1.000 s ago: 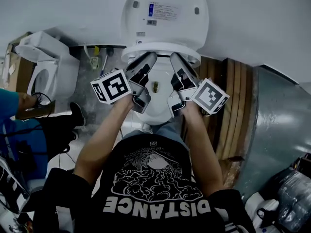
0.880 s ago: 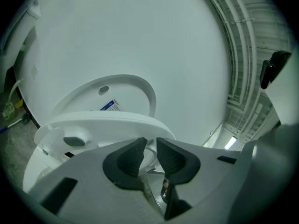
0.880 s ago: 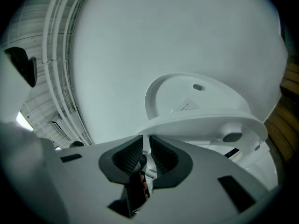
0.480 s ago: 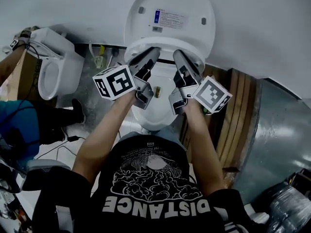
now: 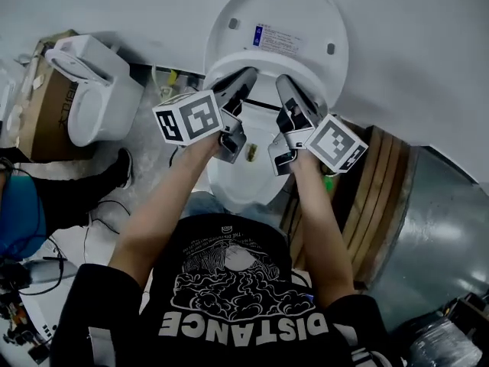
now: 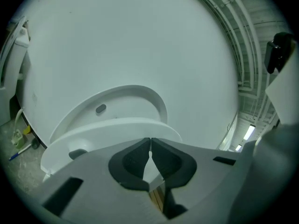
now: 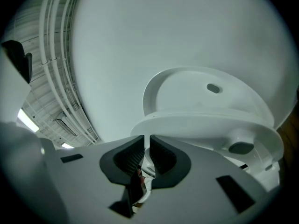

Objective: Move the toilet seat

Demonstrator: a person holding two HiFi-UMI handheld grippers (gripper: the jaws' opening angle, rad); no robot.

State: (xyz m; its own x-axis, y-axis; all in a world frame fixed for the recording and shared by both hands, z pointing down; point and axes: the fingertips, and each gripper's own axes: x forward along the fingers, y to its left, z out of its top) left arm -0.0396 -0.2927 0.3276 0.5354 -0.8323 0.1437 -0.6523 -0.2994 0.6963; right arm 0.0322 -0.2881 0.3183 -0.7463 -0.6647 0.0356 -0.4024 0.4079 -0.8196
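The white toilet bowl (image 5: 243,180) stands against the wall with its lid (image 5: 284,17) upright. The seat ring (image 5: 263,73) is tilted up off the bowl, close under the lid. My left gripper (image 5: 246,76) and right gripper (image 5: 284,84) point at the seat's front edge, side by side. In the left gripper view the seat (image 6: 112,130) lies just past the left gripper (image 6: 150,141), whose tips meet. In the right gripper view the seat (image 7: 201,124) sits over the right gripper (image 7: 145,139), which keeps a thin slit. Both pairs of jaws have just been closing. I see nothing clamped between them.
A second white toilet (image 5: 99,90) and a cardboard box (image 5: 40,109) stand at the left. Wooden planks (image 5: 376,197) and a grey metal sheet (image 5: 443,228) lie at the right. A person in blue (image 5: 15,212) sits at the left edge. Cables run over the floor.
Both grippers have moved up the picture toward the lid, and the seat ring has tilted further up with them. The left jaws have closed until their tips meet.
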